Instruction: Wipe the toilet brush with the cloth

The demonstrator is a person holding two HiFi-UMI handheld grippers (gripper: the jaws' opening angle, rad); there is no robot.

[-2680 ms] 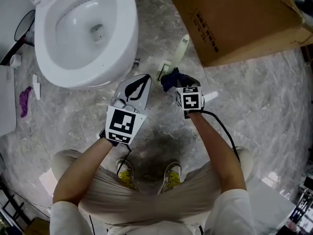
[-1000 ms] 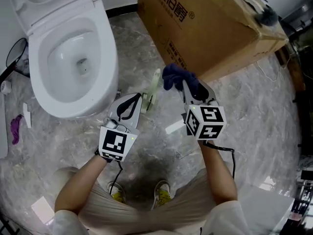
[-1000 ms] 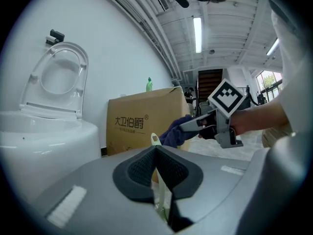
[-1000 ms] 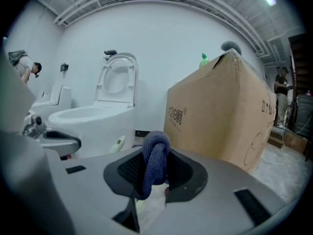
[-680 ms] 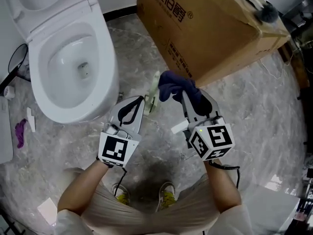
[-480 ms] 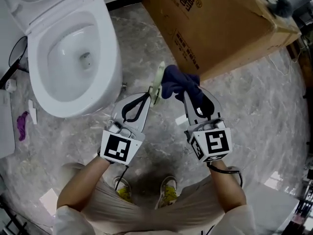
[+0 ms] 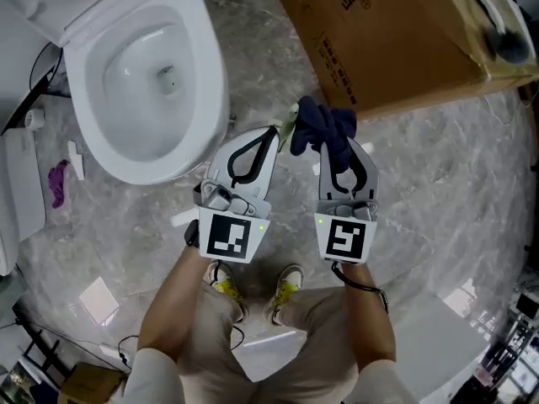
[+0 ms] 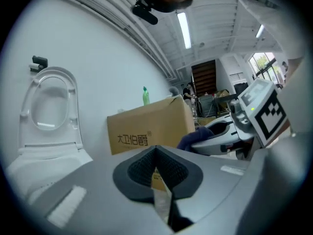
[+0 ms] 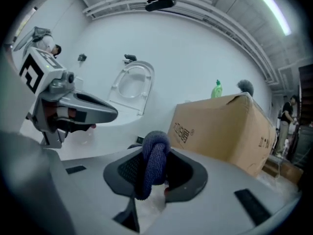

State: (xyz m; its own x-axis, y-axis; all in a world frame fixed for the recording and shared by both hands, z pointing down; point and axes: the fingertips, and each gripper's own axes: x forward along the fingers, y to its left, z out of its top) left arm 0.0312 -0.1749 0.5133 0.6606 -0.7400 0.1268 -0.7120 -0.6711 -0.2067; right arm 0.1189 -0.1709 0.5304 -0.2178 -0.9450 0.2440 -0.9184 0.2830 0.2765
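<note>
**Brush and cloth held side by side**

The left gripper [image 7: 268,135] has its fingers clenched on the pale brush [image 7: 290,130]. The right gripper [image 7: 338,151] has its fingers grasping the blue cloth [image 7: 323,126], just beside the brush, above the floor [image 7: 438,167] between toilet [image 7: 143,66] and box [image 7: 404,32].

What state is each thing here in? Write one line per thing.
left tool: shut on the toilet brush
right tool: shut on the cloth
toilet brush: clamped, held in the air
cloth: bunched up, clamped
toilet lid: raised
</note>
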